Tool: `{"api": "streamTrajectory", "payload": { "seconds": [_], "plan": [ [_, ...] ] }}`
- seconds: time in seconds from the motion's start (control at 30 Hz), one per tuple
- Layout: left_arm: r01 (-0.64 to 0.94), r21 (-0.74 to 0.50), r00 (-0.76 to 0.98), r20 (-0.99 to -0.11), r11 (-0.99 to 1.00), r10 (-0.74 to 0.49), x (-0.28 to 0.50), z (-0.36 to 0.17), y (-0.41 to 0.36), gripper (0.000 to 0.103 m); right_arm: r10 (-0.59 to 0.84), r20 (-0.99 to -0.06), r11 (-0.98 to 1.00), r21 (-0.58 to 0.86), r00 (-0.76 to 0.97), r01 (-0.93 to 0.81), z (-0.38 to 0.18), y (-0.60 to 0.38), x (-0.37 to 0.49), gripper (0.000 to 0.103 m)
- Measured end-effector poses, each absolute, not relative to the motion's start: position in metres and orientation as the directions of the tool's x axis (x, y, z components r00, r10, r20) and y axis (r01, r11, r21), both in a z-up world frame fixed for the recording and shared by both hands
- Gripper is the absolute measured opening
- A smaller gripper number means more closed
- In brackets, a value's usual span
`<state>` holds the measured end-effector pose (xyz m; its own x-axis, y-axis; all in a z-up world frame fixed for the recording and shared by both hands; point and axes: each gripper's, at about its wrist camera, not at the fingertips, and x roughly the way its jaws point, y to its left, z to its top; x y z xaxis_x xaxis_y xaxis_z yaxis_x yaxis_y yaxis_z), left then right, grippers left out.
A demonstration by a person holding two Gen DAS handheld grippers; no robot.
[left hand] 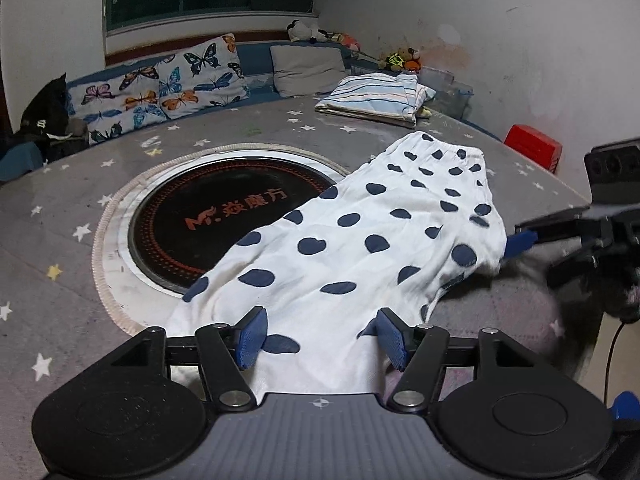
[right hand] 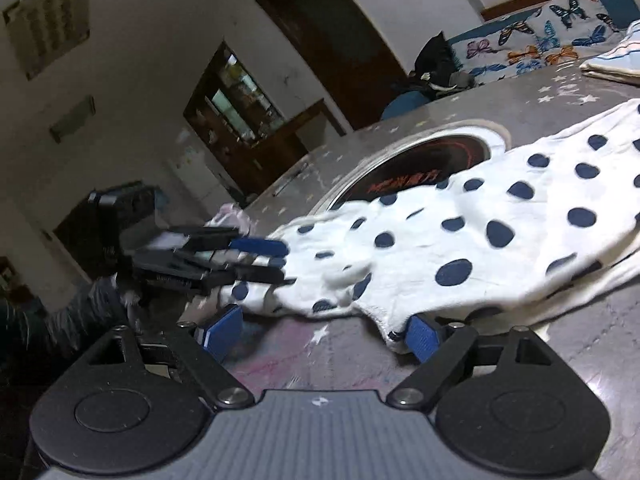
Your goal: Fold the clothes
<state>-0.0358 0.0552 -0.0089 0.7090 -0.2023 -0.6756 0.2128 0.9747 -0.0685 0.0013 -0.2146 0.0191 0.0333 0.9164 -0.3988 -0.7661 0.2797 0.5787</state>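
- polka-dot garment [left hand: 360, 240] lies spread on the counter [left hand: 60, 260], partly over its round inset
- left gripper [left hand: 320, 338] spread apart, garment's near edge between its fingers
- right gripper [right hand: 320, 330] apart; hem touching one finger

Only readable text: orange print on the round black glass plate [left hand: 224, 216] set in the grey star-patterned table [left hand: 60, 248], ahead and left of the left gripper. It shows a stylised "M" logo followed by the Chinese characters 焱魔方. In the right wrist view the same orange print [right hand: 404, 182] sits ahead of the right gripper, half covered by cloth and too blurred to read. Wall plaques in that view: illegible.
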Motion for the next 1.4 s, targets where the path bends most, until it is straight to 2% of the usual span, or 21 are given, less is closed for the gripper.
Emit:
{"api": "streamTrajectory", "payload": {
  "seconds": [0.23, 0.37, 0.6, 0.8, 0.97, 1.13, 1.33, 1.4],
  "plan": [
    [0.2, 0.003, 0.709, -0.69, 0.98, -0.143, -0.041, -0.011, 0.059, 0.065, 0.908, -0.413, 0.216, 0.602, -0.067, -0.769, 0.016, -0.204, -0.002, 0.088],
    [0.184, 0.038, 0.702, -0.705, 0.982, -0.105, -0.043, -0.015, 0.068, 0.066, 0.873, -0.467, 0.176, 0.57, -0.139, -0.803, 0.023, -0.211, -0.01, 0.088],
    [0.203, 0.148, 0.701, -0.712, 0.968, -0.039, -0.05, -0.019, 0.072, 0.068, 0.837, -0.518, 0.162, 0.544, -0.177, -0.823, 0.025, -0.21, -0.018, 0.088],
    [0.203, 0.177, 0.692, -0.722, 0.963, -0.013, -0.058, -0.021, 0.082, 0.072, 0.806, -0.557, 0.154, 0.525, -0.201, -0.837, 0.026, -0.209, -0.024, 0.088],
    [0.18, 0.163, 0.72, -0.694, 0.97, -0.017, -0.066, -0.009, 0.089, 0.074, 0.811, -0.561, 0.168, 0.499, -0.169, -0.85, 0.038, -0.215, -0.024, 0.088],
    [0.158, 0.121, 0.773, -0.633, 0.98, -0.046, -0.067, 0.008, 0.083, 0.077, 0.853, -0.513, 0.186, 0.471, -0.096, -0.862, 0.051, -0.203, -0.015, 0.093],
    [0.131, 0.108, 0.754, -0.656, 0.986, -0.028, -0.057, -0.007, 0.082, 0.077, 0.855, -0.515, 0.222, 0.471, -0.062, -0.854, 0.035, -0.165, -0.003, 0.093],
    [0.096, 0.127, 0.743, -0.669, 0.987, 0.013, -0.056, -0.014, 0.085, 0.075, 0.85, -0.523, 0.23, 0.484, -0.068, -0.844, 0.026, -0.158, -0.001, 0.093]
  ]
}}
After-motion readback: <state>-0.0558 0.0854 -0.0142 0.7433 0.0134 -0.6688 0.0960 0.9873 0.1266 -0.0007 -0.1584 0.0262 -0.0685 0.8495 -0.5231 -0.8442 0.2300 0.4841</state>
